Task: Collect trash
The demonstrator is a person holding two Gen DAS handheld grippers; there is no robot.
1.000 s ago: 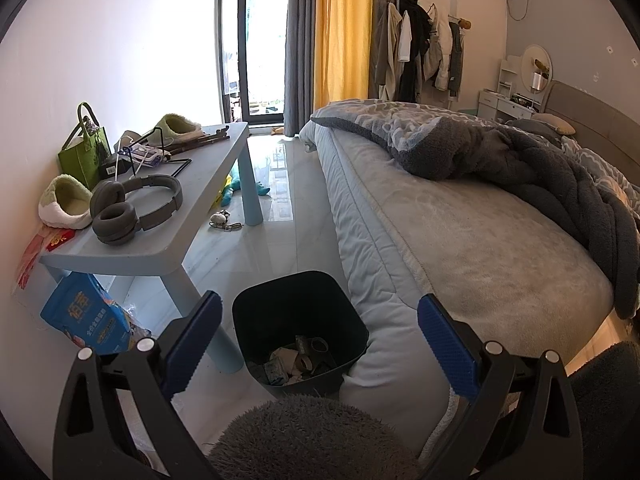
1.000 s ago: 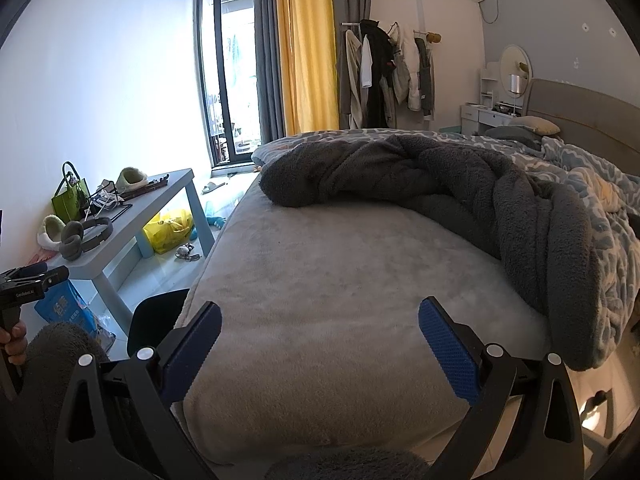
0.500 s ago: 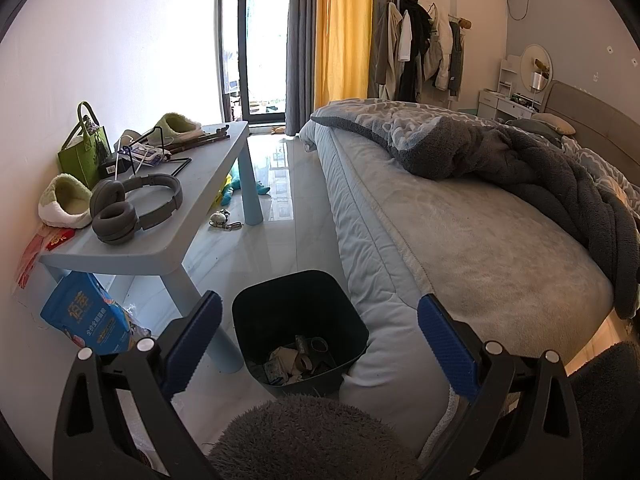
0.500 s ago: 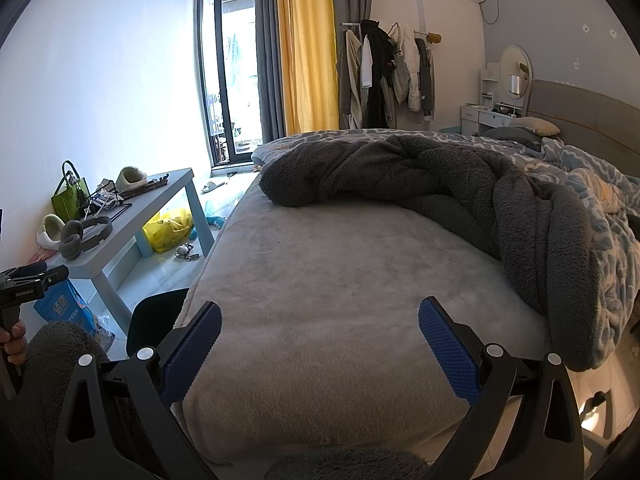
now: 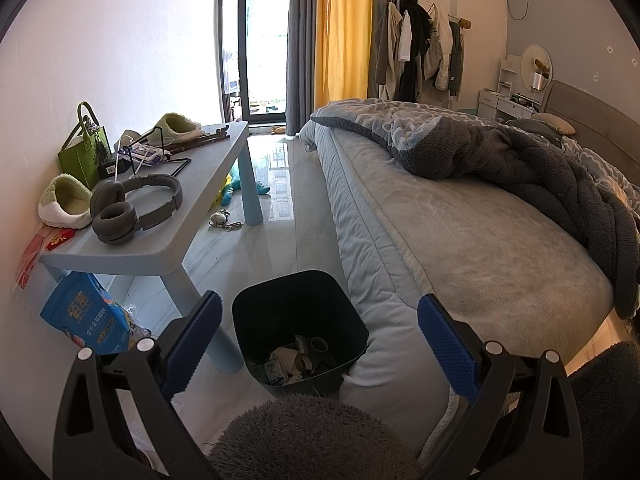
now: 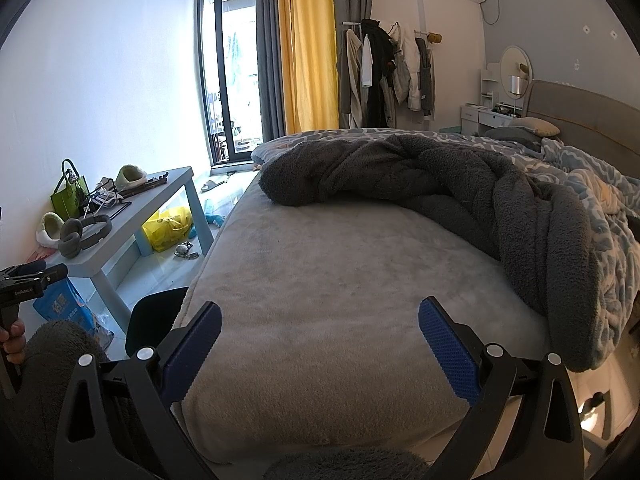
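Nothing is shifting since a second ago. The left gripper (image 5: 320, 340) is hovering, jaws spread, above the near trash bin (image 5: 300, 304). The right gripper (image 6: 320, 344) is gaping empty over the bed (image 6: 340, 280).

— Room above the black trash bin (image 5: 300, 312)?
— Open from the top; wedged between the blue table (image 5: 168, 248) leg and the mattress (image 5: 372, 264) side.
— Over the bed?
— Bare at the near end; heaped grey blanket (image 6: 460, 184) blocking the far half.

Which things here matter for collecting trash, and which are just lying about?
For the job:
- black plastic trash bin, scraps inside
- crumpled blue snack bag on the floor

Lying about:
- grey over-ear headphones
- green felt tote bag
- fluffy green slippers
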